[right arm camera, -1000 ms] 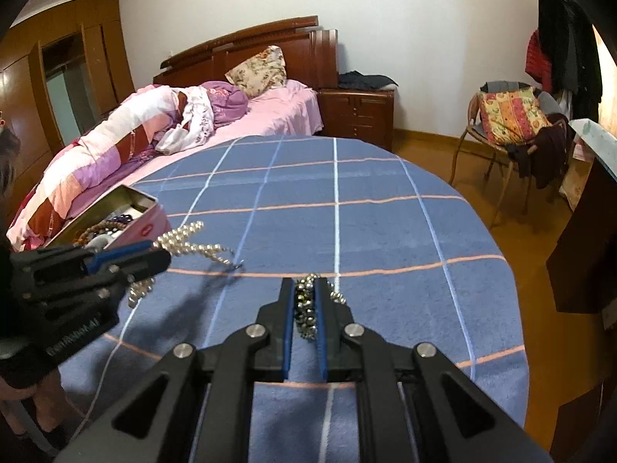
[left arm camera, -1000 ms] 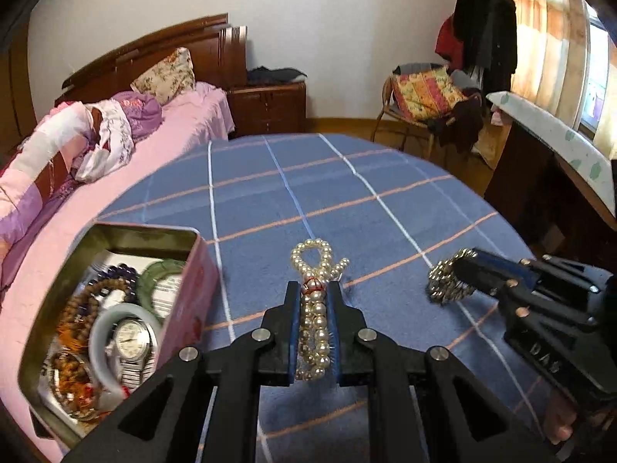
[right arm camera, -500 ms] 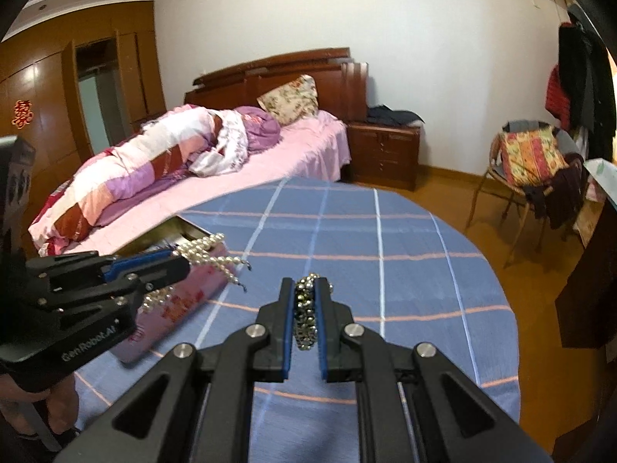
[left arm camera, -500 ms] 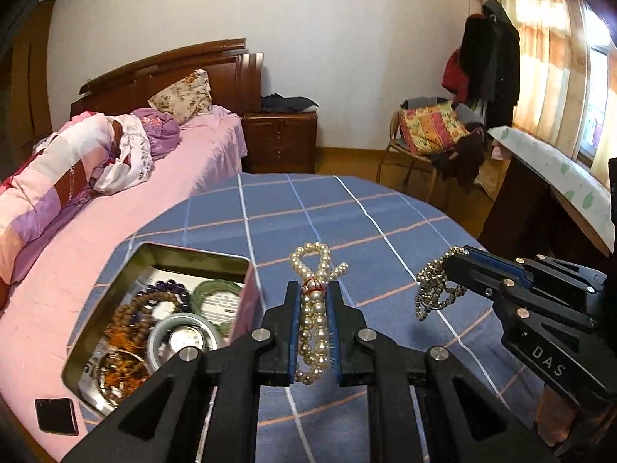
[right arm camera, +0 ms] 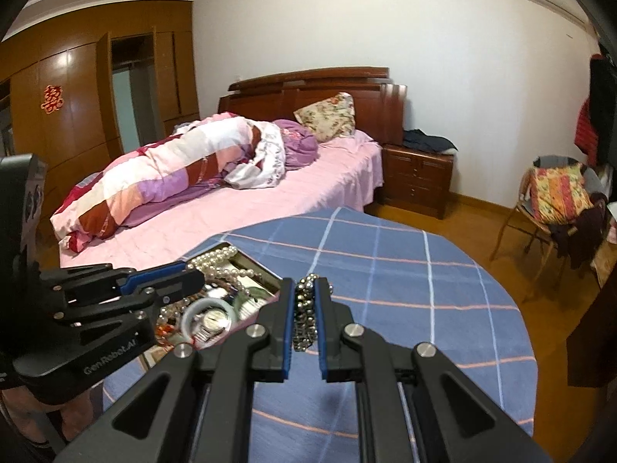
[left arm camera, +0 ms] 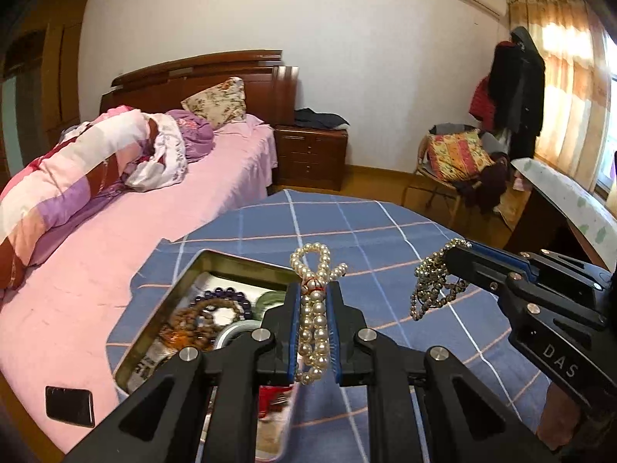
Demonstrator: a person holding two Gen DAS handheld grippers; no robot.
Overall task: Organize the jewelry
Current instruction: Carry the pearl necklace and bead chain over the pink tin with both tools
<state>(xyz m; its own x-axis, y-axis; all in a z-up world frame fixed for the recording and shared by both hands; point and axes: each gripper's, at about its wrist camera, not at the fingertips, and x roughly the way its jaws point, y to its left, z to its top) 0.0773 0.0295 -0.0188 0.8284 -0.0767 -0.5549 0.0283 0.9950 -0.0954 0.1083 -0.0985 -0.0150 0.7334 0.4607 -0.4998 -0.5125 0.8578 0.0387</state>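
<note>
My left gripper (left arm camera: 313,289) is shut on a white pearl strand (left arm camera: 314,308) and holds it in the air over the right edge of an open metal tin (left arm camera: 200,266). The tin holds a watch (right arm camera: 210,318), bead bracelets (left arm camera: 193,318) and a green bangle. My right gripper (right arm camera: 304,289) is shut on a silver bead chain (right arm camera: 304,320), held up to the right of the tin; the chain dangles in the left wrist view (left arm camera: 434,285). The left gripper also shows in the right wrist view (right arm camera: 193,272), over the tin (right arm camera: 266,274).
The tin sits at the left edge of a round table with a blue checked cloth (left arm camera: 385,231). A pink bed (left arm camera: 135,239) lies just left of the table, with a dark phone (left arm camera: 69,405) on it. A chair (right arm camera: 555,200) and nightstand (right arm camera: 416,181) stand beyond.
Both grippers have risen from the tablecloth with their jewelry and moved left. The pearl strand now hangs over the tin's edge and the chain hangs free of the cloth.
</note>
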